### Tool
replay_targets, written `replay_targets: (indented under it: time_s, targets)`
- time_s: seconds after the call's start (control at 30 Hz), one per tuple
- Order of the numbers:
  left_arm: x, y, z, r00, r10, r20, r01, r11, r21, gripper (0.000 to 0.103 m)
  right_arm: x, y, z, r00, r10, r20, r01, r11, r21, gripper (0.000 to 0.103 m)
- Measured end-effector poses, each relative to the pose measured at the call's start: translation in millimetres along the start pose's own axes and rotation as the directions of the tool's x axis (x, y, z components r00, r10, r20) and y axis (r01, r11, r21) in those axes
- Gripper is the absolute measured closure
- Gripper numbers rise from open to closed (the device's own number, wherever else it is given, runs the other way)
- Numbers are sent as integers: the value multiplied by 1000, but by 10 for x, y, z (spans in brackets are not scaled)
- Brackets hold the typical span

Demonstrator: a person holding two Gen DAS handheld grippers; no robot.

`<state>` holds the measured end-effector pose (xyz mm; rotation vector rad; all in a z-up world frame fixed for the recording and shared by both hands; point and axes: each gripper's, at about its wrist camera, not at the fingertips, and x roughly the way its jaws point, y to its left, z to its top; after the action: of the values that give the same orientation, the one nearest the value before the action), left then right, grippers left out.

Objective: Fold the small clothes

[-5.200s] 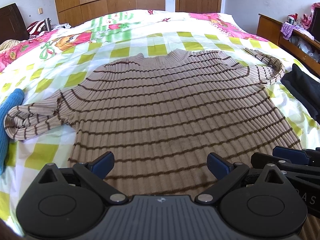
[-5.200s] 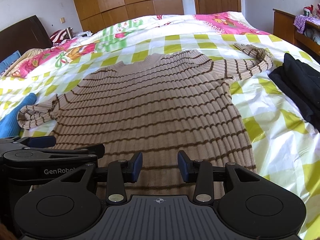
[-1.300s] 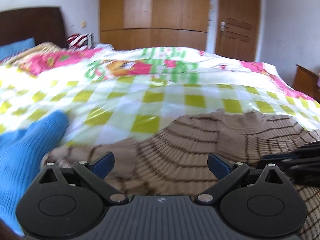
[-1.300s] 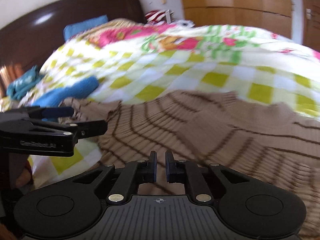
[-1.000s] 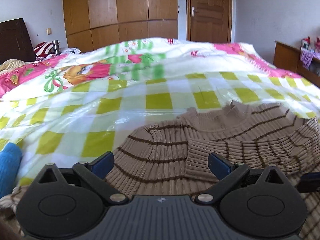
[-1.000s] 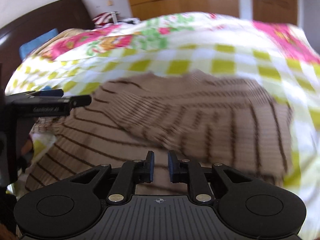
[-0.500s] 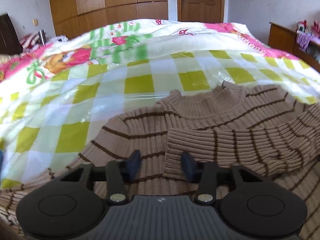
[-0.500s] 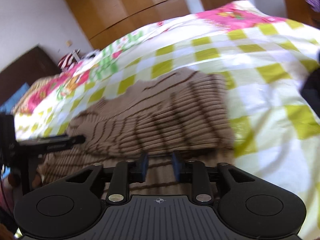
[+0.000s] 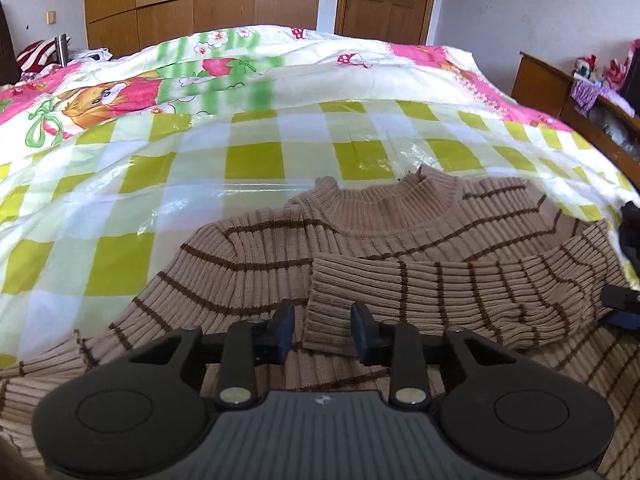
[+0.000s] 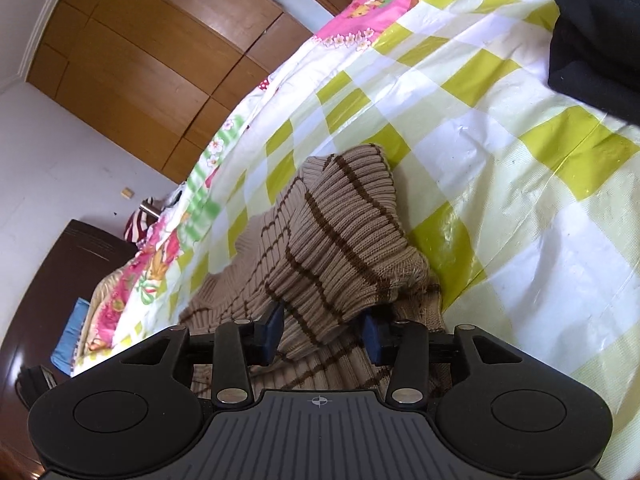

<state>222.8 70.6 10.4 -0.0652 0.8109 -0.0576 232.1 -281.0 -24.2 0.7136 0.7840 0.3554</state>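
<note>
A beige ribbed sweater with brown stripes (image 9: 256,264) lies on the checked bed cover. Its right sleeve (image 9: 460,292) is folded across the chest, cuff end toward my left gripper (image 9: 322,332). That gripper is partly open just in front of the cuff, holding nothing. In the right wrist view the folded shoulder of the sweater (image 10: 340,236) bulges up between the fingers of my right gripper (image 10: 324,332), which is partly open around the fold. The right gripper's tip (image 9: 622,304) shows at the right edge of the left wrist view.
A yellow-green checked plastic sheet (image 9: 256,160) covers the bed over a pink cartoon quilt (image 9: 96,100). Dark clothing (image 10: 596,36) lies at the right. A wooden dresser (image 9: 560,92) stands right of the bed; a wardrobe (image 9: 200,4) and door are behind.
My left gripper's fingers have closed in from wide open and moved nearer the sleeve cuff. My right gripper has opened wider, tilted, and swung to the sweater's right shoulder fold.
</note>
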Motion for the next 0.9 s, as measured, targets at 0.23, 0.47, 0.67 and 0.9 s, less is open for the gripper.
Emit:
replay_targets:
  time_s: [0.23, 0.47, 0.67, 0.9]
  targets:
    - [186, -82, 36, 1000, 5, -29, -5, 1000, -5, 59, 3, 6, -35, 1000, -1, 2, 1, 1000, -11, 62]
    - [-20, 19, -1, 999, -39, -20, 39, 999, -35, 82, 26, 73, -49, 999, -35, 6, 35, 998, -47, 76]
    - [-352, 162, -131, 999, -42, -7, 41, 995, -88, 86, -70, 177, -89, 999, -35, -6, 34, 995, -97, 92]
    - [-308, 267, -160, 1000, -18, -10, 17, 996, -90, 87, 16, 179, -101, 998, -55, -25, 52, 994, -96, 93]
